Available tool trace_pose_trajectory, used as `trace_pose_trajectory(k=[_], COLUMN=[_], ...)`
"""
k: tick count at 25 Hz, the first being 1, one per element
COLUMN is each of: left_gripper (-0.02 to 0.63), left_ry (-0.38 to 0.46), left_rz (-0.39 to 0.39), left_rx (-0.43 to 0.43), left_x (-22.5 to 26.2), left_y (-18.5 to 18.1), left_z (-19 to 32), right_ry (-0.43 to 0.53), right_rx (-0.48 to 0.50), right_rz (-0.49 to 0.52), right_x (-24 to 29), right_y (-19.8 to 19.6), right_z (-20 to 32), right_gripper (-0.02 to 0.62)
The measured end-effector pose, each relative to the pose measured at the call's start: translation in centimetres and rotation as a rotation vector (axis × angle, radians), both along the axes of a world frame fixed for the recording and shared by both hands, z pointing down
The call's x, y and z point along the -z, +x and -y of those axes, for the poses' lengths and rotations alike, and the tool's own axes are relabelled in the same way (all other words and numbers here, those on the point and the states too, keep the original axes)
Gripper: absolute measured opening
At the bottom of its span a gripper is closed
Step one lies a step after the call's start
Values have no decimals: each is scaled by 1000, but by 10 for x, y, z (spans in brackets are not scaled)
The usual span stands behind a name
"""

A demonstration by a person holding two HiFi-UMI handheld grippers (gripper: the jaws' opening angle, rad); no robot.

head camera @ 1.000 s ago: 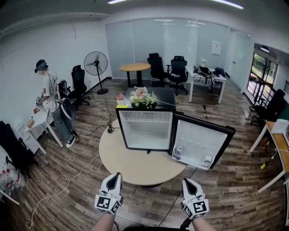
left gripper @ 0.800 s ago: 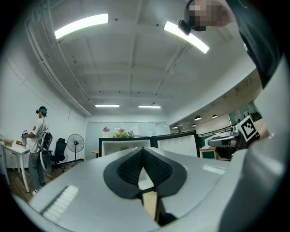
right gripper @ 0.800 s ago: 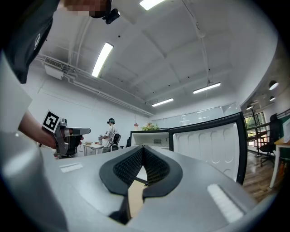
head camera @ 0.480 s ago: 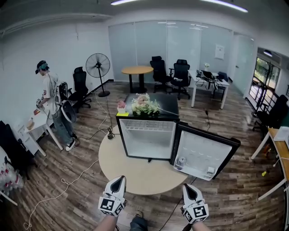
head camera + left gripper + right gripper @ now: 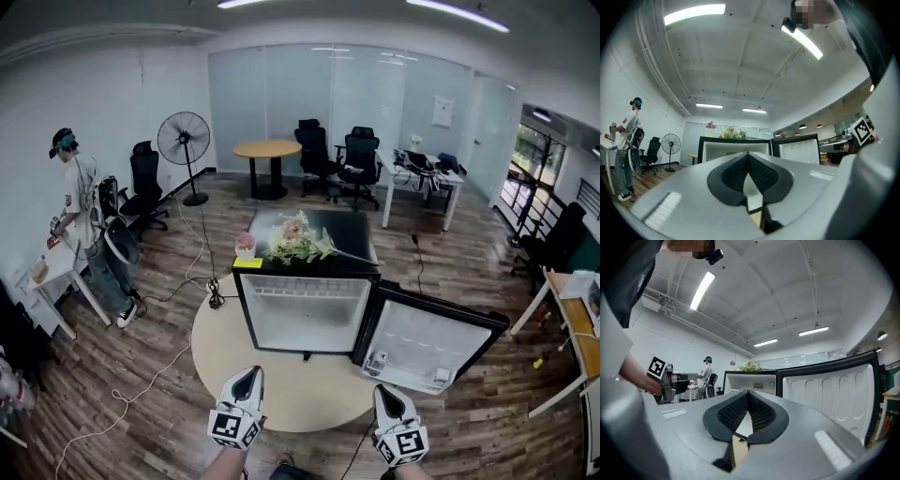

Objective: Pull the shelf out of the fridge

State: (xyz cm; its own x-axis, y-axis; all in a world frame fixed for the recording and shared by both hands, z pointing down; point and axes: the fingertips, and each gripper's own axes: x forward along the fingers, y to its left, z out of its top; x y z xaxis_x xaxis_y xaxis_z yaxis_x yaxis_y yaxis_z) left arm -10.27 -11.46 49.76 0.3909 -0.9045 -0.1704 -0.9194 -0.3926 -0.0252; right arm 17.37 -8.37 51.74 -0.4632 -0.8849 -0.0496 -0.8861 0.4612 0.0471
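A small black fridge (image 5: 305, 314) stands on a round beige table (image 5: 217, 349), its door (image 5: 429, 339) swung open to the right. Inside the white cavity a pale shelf (image 5: 305, 292) sits near the top. My left gripper (image 5: 247, 375) and right gripper (image 5: 387, 392) hover side by side over the table's near edge, short of the fridge, both shut with nothing between the tips. The left gripper view has the left gripper (image 5: 746, 152) pointing at the open fridge (image 5: 735, 149). In the right gripper view, the right gripper (image 5: 748, 392) faces the fridge (image 5: 751, 380) and its door (image 5: 829, 390).
Flowers (image 5: 298, 239) and a pink pot (image 5: 245, 242) sit on the fridge top. A can (image 5: 379, 359) stands in the door rack. A person (image 5: 80, 216) works at a desk on the left, near a fan (image 5: 183, 141). A cable (image 5: 155, 366) trails over the wood floor.
Both grippers have moved forward toward the fridge, from the floor side to over the table's near edge. The fridge now appears closer. Both stay shut.
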Motion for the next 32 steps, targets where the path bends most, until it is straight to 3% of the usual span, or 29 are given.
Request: trace_pose_trajectory(k=[11, 21, 24, 25, 26, 27, 30, 32], left_gripper=[0, 0, 0, 0, 0, 0, 0, 0], left_ry=[2, 8, 10, 11, 11, 11, 8, 6], left_rz=[-3, -17, -25, -28, -29, -27, -19, -16], left_rx=[-102, -180, -185, -184, -182, -179, -164, -146], left_x=[3, -8, -8, -8, -8, -8, -8, -7], left_y=[-23, -38, -40, -41, -41, -41, -42, -42], left_z=[97, 145, 154, 156, 158, 160, 165, 167], right_ry=[-6, 16, 12, -9, -38, -63, -129, -202], right_rx=[-89, -128, -121, -99, -72, -52, -29, -4], right_rz=[-26, -40, 4, 35, 64, 89, 199, 330], right_x=[10, 10, 11, 10, 9, 7, 0, -8], right_y=[-39, -76, -82, -86, -90, -93, -97, -98], right_z=[78, 123, 138, 144, 152, 160, 188, 209], right_gripper=[8, 8, 9, 23, 242, 287, 289, 349])
